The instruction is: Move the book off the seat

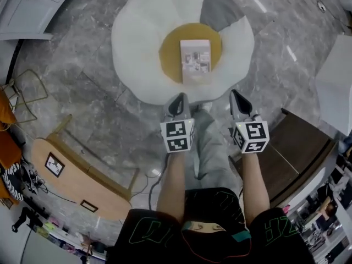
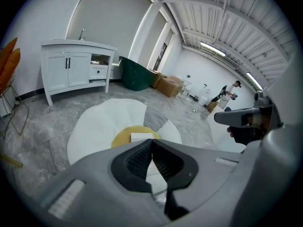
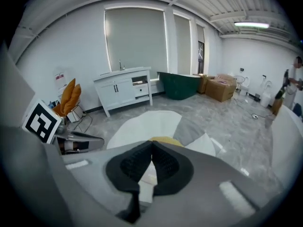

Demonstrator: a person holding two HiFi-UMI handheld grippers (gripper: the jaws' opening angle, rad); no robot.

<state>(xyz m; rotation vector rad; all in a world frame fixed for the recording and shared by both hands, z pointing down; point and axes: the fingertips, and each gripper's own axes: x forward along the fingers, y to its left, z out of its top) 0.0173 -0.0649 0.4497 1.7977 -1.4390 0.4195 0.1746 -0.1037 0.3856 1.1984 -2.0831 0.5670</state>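
A pale book (image 1: 196, 60) lies flat on the yellow centre of a flower-shaped floor seat (image 1: 137, 43) with white petals and one grey petal. My left gripper (image 1: 179, 98) and right gripper (image 1: 236, 94) hover side by side just short of the seat's near edge. Both are shut with nothing between their fingers. In the left gripper view the shut left gripper (image 2: 151, 142) points at the book (image 2: 141, 137), whose near part it hides. In the right gripper view the right gripper (image 3: 152, 144) covers most of the seat's (image 3: 142, 124) yellow centre.
A white cabinet (image 2: 78, 70) and a green tub (image 2: 135, 75) stand beyond the seat. An oval wooden table (image 1: 71, 175) is at my left, a dark wooden unit (image 1: 300, 153) at my right, with a white panel (image 1: 336, 87) farther right. The floor is grey marble.
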